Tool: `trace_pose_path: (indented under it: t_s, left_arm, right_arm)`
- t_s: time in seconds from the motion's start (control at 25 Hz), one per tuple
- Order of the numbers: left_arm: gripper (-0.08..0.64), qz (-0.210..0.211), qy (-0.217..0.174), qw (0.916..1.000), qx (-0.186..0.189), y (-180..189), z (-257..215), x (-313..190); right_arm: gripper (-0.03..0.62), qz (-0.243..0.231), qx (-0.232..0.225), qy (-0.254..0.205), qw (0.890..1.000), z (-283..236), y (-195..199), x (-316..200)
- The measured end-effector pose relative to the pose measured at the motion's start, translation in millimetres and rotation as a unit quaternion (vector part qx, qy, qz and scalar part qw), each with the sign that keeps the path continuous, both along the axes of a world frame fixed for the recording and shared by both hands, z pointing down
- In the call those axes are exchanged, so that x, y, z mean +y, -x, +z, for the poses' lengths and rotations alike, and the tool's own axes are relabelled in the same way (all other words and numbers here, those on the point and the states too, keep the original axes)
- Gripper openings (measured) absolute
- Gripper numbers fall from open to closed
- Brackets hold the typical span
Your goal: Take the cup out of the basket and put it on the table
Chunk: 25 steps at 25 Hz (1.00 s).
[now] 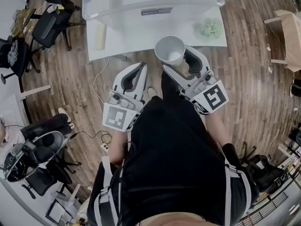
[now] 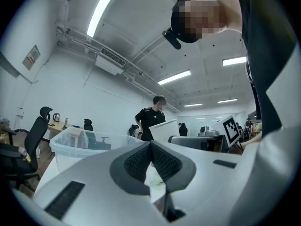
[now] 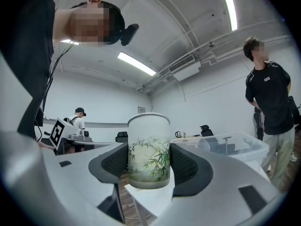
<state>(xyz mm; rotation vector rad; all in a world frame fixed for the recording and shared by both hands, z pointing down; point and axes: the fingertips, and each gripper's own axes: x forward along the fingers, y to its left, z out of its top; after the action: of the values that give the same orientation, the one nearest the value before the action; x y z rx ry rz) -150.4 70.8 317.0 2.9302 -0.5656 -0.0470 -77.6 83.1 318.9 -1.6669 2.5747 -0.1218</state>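
- My right gripper (image 3: 148,163) clamps the cup (image 3: 148,149) at frame centre, clear of the basket (image 1: 89,6).
- My left gripper (image 2: 151,147) is pressed together, holding nothing.
- Next, I judge: lower the cup upright onto the table (image 1: 141,39).

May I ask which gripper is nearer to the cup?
Right. The right gripper holds the cup between its jaws; the left gripper is shut, empty, off to the cup's left.

Black shirt (image 1: 178,154), white left tool (image 1: 141,66) and right tool (image 1: 181,60), black ribbed pads (image 3: 189,166), square-marker cubes (image 1: 214,97).
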Motion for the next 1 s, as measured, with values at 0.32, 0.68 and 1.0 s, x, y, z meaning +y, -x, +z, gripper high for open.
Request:
trace_pose_path:
  t_s: [0.32, 0.68, 1.0]
  left_arm:
    - [0.017, 0.011, 0.004, 0.9999, 0.005, 11.8, 0.0, 43.7]
    - [0.017, 0.008, 0.003, 0.9999, 0.006, -23.6, -10.5, 77.6]
    - [0.017, 0.01, -0.002, 0.9999, 0.0, -53.0, -13.2, 106.1]
  right_arm:
    - [0.279, 0.006, 0.006, -0.003, 1.0, -9.9, 9.4, 50.9]
    - [0.279, -0.01, 0.008, -0.014, 1.0, -16.8, -22.7, 90.8]
    - [0.279, -0.019, 0.007, -0.013, 1.0, -13.3, -45.2, 123.4]
